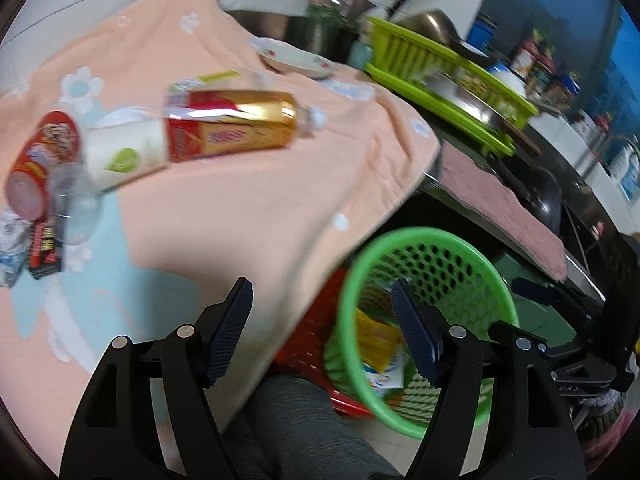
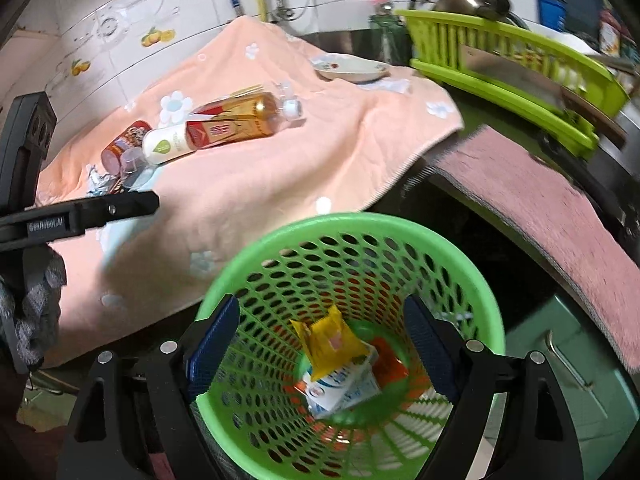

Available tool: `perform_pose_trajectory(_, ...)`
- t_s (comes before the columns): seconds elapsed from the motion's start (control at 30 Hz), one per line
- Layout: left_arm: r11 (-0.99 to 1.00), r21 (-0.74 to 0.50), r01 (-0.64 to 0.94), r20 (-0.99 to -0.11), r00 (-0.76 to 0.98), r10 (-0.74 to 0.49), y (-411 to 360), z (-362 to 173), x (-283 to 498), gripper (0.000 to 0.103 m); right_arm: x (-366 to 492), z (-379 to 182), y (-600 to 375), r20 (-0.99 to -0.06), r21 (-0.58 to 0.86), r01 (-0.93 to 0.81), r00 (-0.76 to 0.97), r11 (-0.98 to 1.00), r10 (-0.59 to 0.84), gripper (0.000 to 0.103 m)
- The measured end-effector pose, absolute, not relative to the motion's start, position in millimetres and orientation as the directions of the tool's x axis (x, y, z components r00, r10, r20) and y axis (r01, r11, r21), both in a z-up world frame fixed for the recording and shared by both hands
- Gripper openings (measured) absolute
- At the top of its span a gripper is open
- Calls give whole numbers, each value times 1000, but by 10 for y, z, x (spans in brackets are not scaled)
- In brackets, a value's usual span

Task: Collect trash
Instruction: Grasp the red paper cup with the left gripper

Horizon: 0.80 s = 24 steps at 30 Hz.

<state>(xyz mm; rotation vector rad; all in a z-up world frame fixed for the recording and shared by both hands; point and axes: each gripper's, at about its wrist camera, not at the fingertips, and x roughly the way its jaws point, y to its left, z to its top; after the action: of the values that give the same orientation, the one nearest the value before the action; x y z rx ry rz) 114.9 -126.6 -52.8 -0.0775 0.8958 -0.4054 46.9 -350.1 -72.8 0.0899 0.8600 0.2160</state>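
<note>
A green mesh bin (image 2: 472, 280) stands on the floor beside the table; it also shows in the left wrist view (image 1: 420, 240). Inside lie a yellow wrapper (image 2: 332, 340), a white-blue packet (image 2: 340, 388) and an orange wrapper (image 2: 388, 360). On the peach towel (image 2: 260, 184) lie a tea bottle (image 2: 236, 120), a white bottle (image 2: 168, 144), a red can (image 2: 124, 144), a clear cup (image 1: 76, 200) and small wrappers (image 1: 44, 244). My right gripper (image 2: 320, 340) is open and empty over the bin. My left gripper (image 1: 320, 312) is open and empty above the table's edge.
A plate (image 2: 352, 68) sits at the towel's far edge. A lime dish rack (image 2: 520, 68) with pots stands on the counter to the right, with a pink mat (image 2: 560, 216) in front. A red stool (image 1: 308, 344) stands by the bin.
</note>
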Motion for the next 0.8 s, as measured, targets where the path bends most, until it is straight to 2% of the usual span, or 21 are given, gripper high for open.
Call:
perform_pose_trajectory(0.5,989,-150,15,-689,715,-115,109,-19,1725,71,804,-661,-3038,-743,152,-269,603,951,289,81)
perform_pose_trajectory(0.67,991,-123,-61,-698,715,-42,497,42,2041,77,893,-643,-2916,-744,151,-290,596,945,302,82)
perform_pose_trajectory(0.8,989,-129,-71,-727,685,-46,685,-10,2316,80,975,-647,-2816,-749,151,-308,585,939,312,82)
